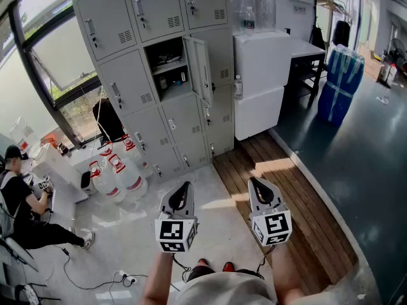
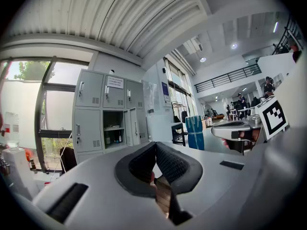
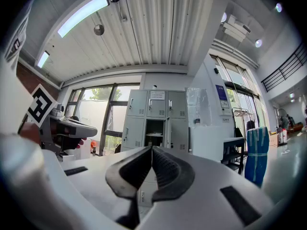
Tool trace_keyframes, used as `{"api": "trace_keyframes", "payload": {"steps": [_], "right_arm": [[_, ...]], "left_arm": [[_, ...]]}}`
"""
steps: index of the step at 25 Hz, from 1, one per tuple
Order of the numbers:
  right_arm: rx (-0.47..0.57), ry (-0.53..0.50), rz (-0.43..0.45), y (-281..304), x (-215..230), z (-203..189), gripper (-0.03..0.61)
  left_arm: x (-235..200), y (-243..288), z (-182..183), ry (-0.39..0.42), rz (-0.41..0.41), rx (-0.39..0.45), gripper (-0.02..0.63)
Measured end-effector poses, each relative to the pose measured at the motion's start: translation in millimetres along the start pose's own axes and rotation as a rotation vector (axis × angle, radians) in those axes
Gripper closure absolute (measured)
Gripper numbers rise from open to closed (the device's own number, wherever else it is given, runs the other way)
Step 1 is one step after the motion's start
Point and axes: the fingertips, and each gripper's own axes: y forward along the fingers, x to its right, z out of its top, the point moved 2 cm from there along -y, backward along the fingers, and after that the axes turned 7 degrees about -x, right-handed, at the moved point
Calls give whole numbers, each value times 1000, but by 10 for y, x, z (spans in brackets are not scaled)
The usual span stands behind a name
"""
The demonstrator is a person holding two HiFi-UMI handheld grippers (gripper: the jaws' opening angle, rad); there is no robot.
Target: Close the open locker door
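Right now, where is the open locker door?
Head view, upper centre: the door hangs open on the right of its compartment in the lockers' second row down, just left of the white cabinet.

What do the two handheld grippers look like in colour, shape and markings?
Both the left gripper and the right gripper have smooth light-grey shells that taper forward to black, ribbed pads on the jaws. Each carries a white cube printed with black square markers, and a thin dark cable trails beneath.
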Motion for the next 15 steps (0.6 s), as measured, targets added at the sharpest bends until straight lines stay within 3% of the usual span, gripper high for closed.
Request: {"api": "trace_keyframes", "payload": {"steps": [15], "right_arm": [[-20, 23, 7, 216, 129, -94, 560]], "left_arm": [[-50, 291, -24, -9, -11, -12, 592]]}}
